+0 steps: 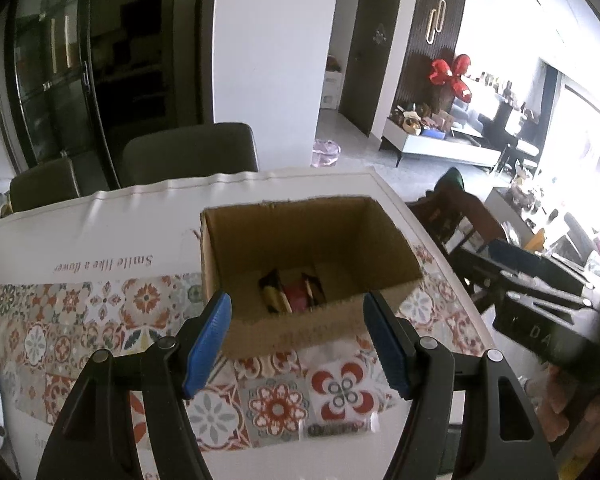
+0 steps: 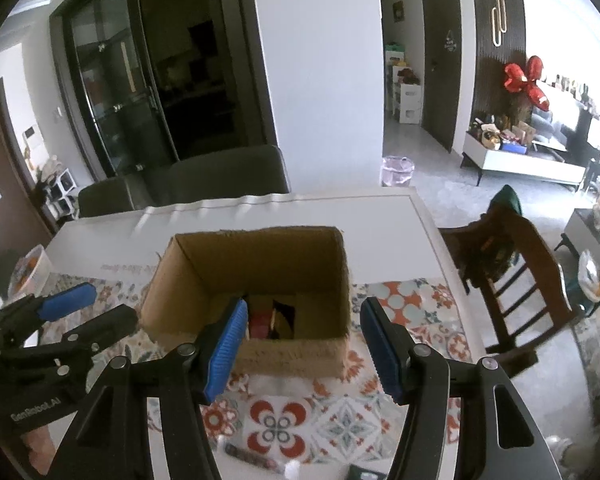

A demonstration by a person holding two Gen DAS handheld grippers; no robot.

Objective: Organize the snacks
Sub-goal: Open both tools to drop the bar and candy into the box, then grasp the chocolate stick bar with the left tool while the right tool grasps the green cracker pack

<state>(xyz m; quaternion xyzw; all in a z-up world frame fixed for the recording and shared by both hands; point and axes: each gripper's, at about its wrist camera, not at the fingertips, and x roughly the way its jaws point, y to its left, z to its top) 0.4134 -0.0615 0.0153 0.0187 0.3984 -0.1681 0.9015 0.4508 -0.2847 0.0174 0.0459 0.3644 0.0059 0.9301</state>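
An open cardboard box (image 1: 312,332) stands on the patterned tablecloth, with several snack packets (image 1: 292,292) at its bottom; it also shows in the right wrist view (image 2: 292,352), packets (image 2: 270,320) inside. A dark wrapped snack bar (image 1: 340,429) lies on the cloth in front of the box, seen too in the right wrist view (image 2: 252,456). My left gripper (image 1: 296,344) is open and empty, just in front of the box. My right gripper (image 2: 302,354) is open and empty above the box's near wall. The left gripper (image 2: 66,312) shows at the left of the right view.
The table (image 1: 100,220) has a white cloth with a tiled pattern. Dark chairs (image 1: 188,152) stand behind it, a wooden chair (image 2: 512,272) to its right. A plastic container (image 2: 30,272) sits at the table's left edge. The right gripper's body (image 1: 540,300) is at the right.
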